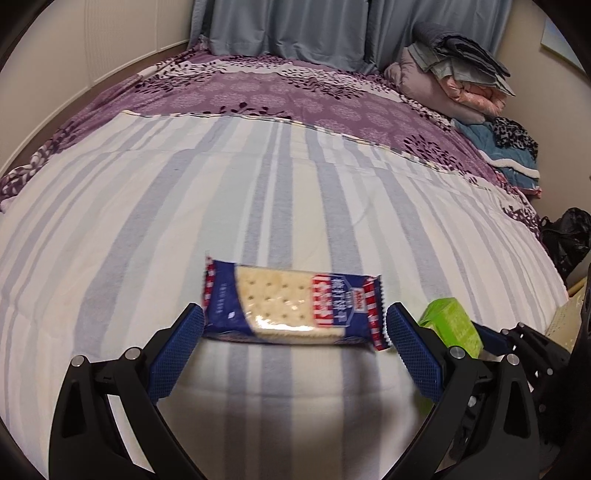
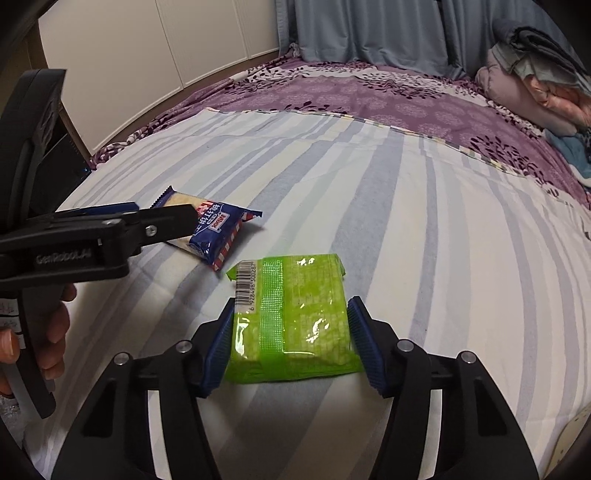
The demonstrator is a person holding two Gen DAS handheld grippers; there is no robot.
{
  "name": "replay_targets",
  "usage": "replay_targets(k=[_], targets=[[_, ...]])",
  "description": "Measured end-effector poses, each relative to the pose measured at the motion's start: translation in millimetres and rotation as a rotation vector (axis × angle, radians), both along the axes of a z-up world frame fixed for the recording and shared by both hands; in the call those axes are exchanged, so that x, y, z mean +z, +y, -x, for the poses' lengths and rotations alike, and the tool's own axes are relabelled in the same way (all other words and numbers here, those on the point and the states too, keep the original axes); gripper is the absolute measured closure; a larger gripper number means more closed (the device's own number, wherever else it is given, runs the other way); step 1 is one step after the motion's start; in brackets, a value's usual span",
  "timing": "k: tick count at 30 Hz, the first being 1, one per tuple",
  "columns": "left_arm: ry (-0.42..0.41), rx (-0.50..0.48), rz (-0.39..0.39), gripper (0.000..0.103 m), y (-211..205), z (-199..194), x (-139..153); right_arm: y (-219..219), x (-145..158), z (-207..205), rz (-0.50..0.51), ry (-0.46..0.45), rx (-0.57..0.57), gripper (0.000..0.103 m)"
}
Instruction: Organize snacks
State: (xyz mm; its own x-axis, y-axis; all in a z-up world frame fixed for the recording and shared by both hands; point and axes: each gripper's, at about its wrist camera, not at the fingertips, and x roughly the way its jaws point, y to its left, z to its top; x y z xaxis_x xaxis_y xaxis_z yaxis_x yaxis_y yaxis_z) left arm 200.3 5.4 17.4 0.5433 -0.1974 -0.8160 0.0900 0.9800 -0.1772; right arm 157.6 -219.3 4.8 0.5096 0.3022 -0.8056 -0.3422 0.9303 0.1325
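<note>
Item one: blue cracker packet (image 1: 291, 308), red-and-white checked ends, a pale perforated cracker printed on its face. We find it lying crosswise between the blue pads of the left claw (image 1: 295, 325), one pad at each crimped end. The pads touch or nearly touch the wrapper; we cannot tell whether they grip it firmly. In the right wrist view the same packet (image 2: 218, 230) appears tilted, its far end raised above the bed, with the left claw (image 2: 173, 225) reaching in from the left edge.

Item two: green snack pack (image 2: 295, 317), glossy wrapper, barcode strip along its left side. We log it flat between the two pads of the right claw (image 2: 291, 339), which is closed to the pack's width and presses on both side edges. From the left wrist view only a corner of the green pack (image 1: 452, 325) shows, just beside the left claw's right finger, with the right claw (image 1: 491, 334) behind it.

Item three: bed (image 2: 424, 229), covered by a white sheet with grey-blue stripes; both packets sit over its near part, close together but apart.

Item four: purple floral bedspread (image 1: 266, 92) beyond the striped sheet.

Item five: stack of folded blankets (image 1: 454, 70) at the far right corner.

Item six: grey-blue curtains (image 1: 288, 27) behind the bed.
</note>
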Motion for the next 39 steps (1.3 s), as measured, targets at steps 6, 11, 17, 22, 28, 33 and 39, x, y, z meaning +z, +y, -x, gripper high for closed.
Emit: replay_targets(k=[6, 11, 17, 22, 28, 33, 39], targets=[[-0.029, -0.036, -0.114, 0.003, -20.5, -10.6, -8.5, 1.0, -1.1, -0.5, 0.008, -0.004, 0.0, 0.043], [-0.052, -0.067, -0.14, 0.003, -23.7, -17.5, -10.0, 1.3, -1.6, -0.3, 0.011, -0.004, 0.001, 0.042], [-0.057, -0.097, -0.133, 0.003, -15.8, -22.4, -10.5, 2.1, -1.9, -0.6, 0.015, -0.005, 0.002, 0.041], [-0.045, -0.099, -0.092, 0.003, -10.0, -22.0, -8.0, 3.8, -2.0, -0.7, 0.022, -0.007, 0.01, 0.038], [-0.052, -0.075, -0.093, 0.003, 3.2, -27.4, -3.0, 4.0, -2.4, -1.0, 0.014, -0.006, 0.01, 0.038], [-0.025, -0.009, -0.093, 0.003, 23.8, -47.0, -5.3, 6.0, -3.2, 0.3, 0.026, -0.011, 0.012, 0.038], [0.059, 0.062, -0.114, 0.003, 51.6, -70.3, -21.6, 6.2, -3.1, 0.6, 0.027, -0.011, 0.012, 0.038]])
